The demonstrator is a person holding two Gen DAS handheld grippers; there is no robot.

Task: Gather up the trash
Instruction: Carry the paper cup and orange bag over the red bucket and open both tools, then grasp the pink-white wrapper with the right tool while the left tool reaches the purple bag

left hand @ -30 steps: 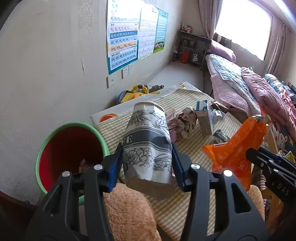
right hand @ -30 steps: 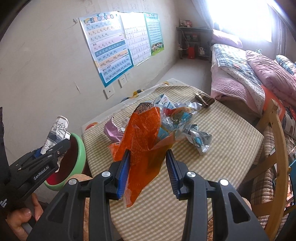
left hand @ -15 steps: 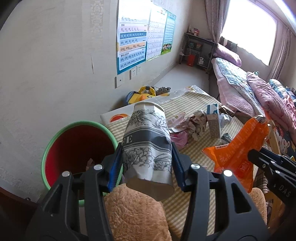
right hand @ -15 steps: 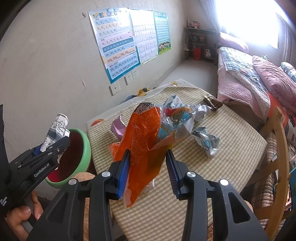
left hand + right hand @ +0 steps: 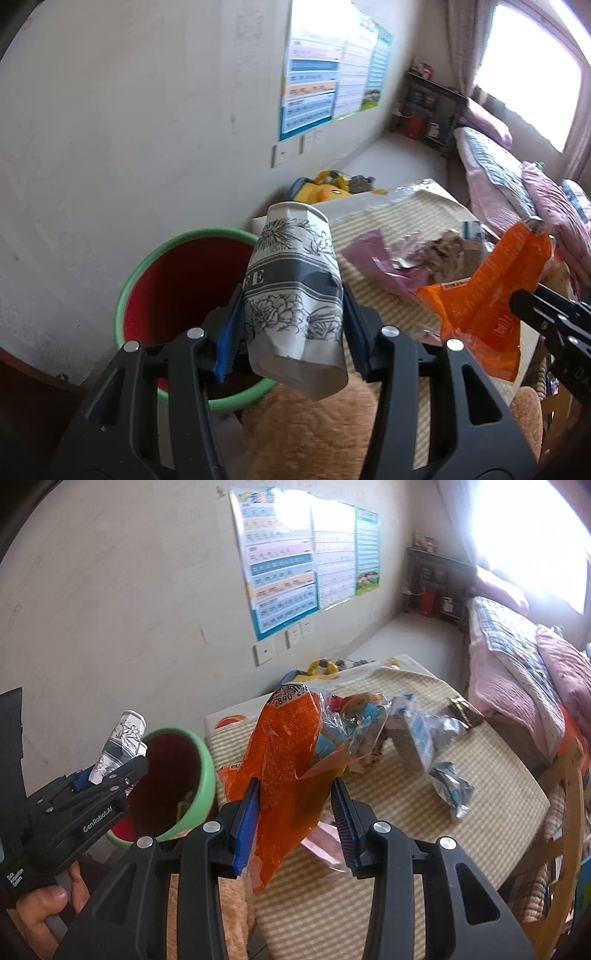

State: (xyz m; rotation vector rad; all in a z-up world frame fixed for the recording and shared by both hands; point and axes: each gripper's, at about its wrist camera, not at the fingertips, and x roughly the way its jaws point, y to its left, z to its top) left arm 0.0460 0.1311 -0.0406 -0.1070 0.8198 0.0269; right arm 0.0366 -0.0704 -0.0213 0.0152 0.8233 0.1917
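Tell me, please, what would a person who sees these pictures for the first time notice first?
First, the crushed paper cup with flower drawings, clamped in the left tongs close to the green-rimmed red bin by the wall. Next, the bright orange wrapper pinched in the right tongs above the checked table. Behind it, more wrappers and a small carton lie in a heap in the middle of the table.

The red bin gapes open beside the table, whose far half is blocked by wrappers.
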